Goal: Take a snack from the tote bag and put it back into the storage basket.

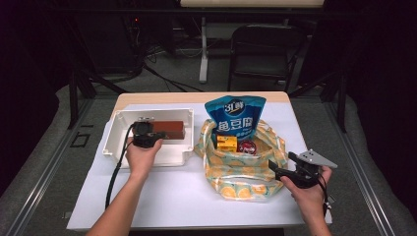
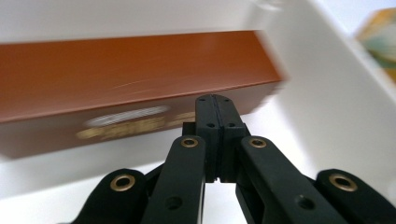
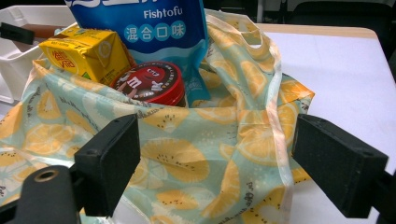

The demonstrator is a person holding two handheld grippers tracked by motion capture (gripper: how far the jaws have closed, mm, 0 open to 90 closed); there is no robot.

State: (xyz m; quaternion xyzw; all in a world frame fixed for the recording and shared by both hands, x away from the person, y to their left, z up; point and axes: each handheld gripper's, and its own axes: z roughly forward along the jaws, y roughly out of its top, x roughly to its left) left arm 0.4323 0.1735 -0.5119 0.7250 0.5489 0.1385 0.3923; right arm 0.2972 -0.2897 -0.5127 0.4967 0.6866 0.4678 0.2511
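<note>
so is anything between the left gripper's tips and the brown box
Nothing: in the left gripper view the shut left gripper sits right at the brown box, inside the white bin.

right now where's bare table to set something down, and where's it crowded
Free: the near strip of the table between the forearms, below the white bin and the lemon-print bag; also the far right corner beside the bag. Crowded: the bag holds a blue snack pouch, yellow carton and red tin; the brown box fills the bin's back.
</note>
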